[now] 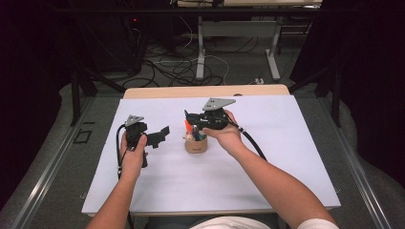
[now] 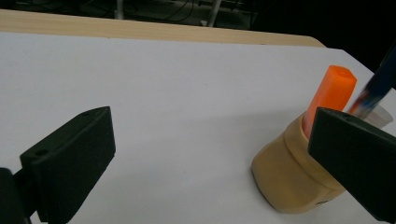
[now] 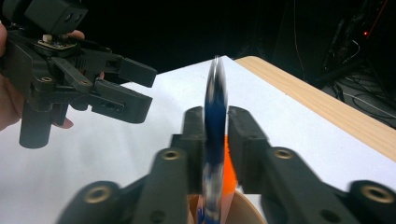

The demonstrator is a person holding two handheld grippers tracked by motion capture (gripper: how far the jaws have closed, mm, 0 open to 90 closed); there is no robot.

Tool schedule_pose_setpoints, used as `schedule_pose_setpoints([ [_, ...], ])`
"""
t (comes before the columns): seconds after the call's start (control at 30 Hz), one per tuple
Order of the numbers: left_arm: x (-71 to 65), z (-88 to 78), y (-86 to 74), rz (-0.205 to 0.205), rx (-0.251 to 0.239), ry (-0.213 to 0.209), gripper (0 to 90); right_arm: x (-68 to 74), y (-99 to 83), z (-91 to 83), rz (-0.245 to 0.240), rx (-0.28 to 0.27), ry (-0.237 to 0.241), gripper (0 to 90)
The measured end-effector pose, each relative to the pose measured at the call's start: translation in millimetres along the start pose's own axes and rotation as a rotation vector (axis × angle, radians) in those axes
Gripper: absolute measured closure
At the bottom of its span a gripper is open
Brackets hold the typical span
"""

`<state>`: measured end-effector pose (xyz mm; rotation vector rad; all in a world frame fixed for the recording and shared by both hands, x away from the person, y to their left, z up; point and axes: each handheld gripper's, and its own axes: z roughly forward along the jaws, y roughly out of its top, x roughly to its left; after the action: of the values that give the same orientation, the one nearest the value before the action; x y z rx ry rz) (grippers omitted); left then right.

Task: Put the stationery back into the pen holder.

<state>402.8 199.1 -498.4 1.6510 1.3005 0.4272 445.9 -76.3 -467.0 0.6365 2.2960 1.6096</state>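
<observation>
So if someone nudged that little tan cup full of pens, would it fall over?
Possibly. The tan cup looks small and light, and the orange marker stands well above its rim, making it top-heavy. The right gripper has a blue pen between its jaws above the cup; tugging could tilt it.

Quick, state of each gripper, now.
Left gripper: open, holding nothing.
Right gripper: closed around a blue pen over the cup.
</observation>
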Motion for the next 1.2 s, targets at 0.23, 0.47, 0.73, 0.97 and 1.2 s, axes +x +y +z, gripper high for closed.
schedule_pose_setpoints([
  [0.23,0.0,-0.3,0.2,-0.002,-0.002,0.001,0.6,0.3,3.6,-6.7,0.004,0.002,-0.026,56.4],
  [0.47,0.8,-0.6,0.2,-0.003,-0.004,0.002,0.6,-5.9,4.2,-21.3,0.039,-0.019,-0.079,44.2],
  [0.73,1.1,-0.4,0.2,-0.004,-0.004,0.003,0.6,-16.3,-5.0,-42.4,0.135,0.002,-0.188,26.2],
  [0.97,2.1,-1.4,0.7,-0.007,-0.009,0.006,0.6,-29.8,-14.5,-58.2,0.164,0.041,-0.345,14.8],
  [1.2,2.6,-0.5,0.1,-0.009,-0.014,0.008,0.7,-45.1,-31.3,-73.9,0.237,0.065,-0.422,2.1],
])
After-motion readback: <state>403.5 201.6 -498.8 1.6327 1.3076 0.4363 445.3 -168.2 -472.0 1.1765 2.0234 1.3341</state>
